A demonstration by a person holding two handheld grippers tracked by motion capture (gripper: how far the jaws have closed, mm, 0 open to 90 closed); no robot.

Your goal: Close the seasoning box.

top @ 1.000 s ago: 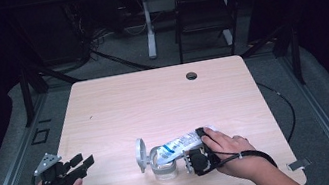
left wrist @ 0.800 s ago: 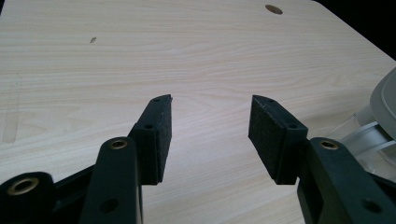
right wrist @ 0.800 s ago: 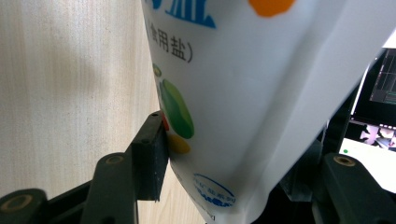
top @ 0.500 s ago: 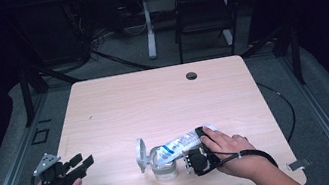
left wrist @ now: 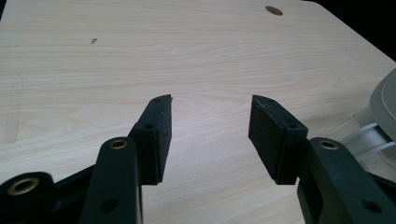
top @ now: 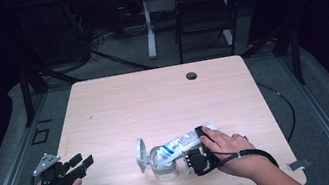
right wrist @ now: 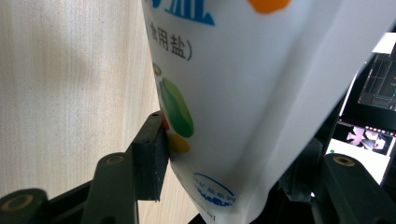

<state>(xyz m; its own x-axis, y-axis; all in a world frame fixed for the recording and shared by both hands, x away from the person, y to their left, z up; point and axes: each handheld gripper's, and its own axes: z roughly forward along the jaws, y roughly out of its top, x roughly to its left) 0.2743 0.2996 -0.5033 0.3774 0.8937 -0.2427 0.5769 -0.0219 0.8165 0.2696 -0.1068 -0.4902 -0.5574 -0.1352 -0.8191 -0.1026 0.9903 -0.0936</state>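
Note:
A white salt bag with blue print lies tilted, its lower end over a clear glass jar near the table's front edge. The jar's hinged lid stands open to the left. My right gripper is shut across the bag's upper end. In the right gripper view the bag sits between the jaws, and the left pad presses its side. My left gripper is open and holds nothing at the table's front left corner, well apart from the jar. In the left gripper view, beyond that gripper, the lid shows at the right edge.
The light wooden table has a round cable hole near its far edge. A chair and a desk leg stand on the dark floor behind the table. A cable runs off the table's right side.

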